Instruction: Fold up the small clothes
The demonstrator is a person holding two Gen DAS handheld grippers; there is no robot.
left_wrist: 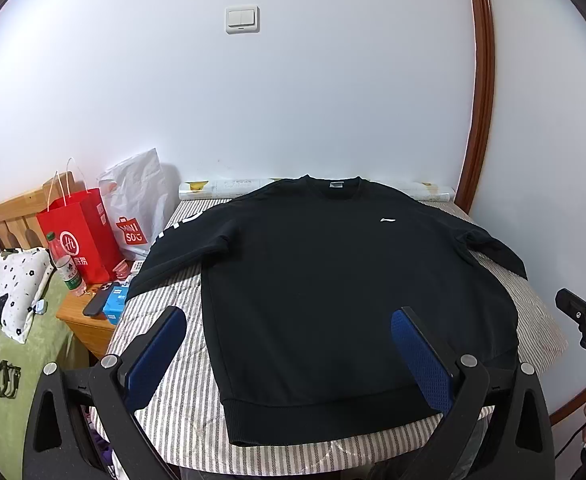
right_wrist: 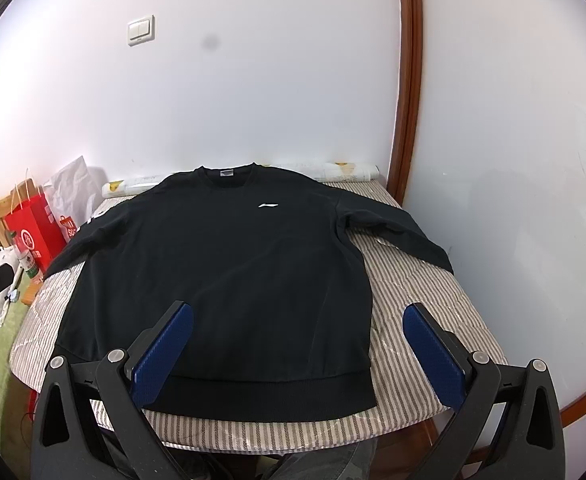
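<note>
A black long-sleeved sweatshirt (left_wrist: pixel 333 288) (right_wrist: pixel 229 264) lies flat and face up on a striped padded table (left_wrist: pixel 165 408) (right_wrist: pixel 425 292), collar toward the wall, both sleeves spread sideways. My left gripper (left_wrist: pixel 289 316) hovers open above the lower left part of the shirt, blue pads wide apart, holding nothing. My right gripper (right_wrist: pixel 297 312) hangs open over the shirt's lower right hem, one finger above the cloth and the other above bare table. In the left wrist view the right gripper (left_wrist: pixel 585 300) shows at the right edge with a hand behind it.
A white wall stands right behind the table, with a brown wooden door frame (left_wrist: pixel 481 80) on the right. Left of the table sit a red paper bag (left_wrist: pixel 77 236), a white plastic bag (left_wrist: pixel 137 200), a bottle (left_wrist: pixel 67 264) and a low wooden stand (left_wrist: pixel 85 320) beside a bed.
</note>
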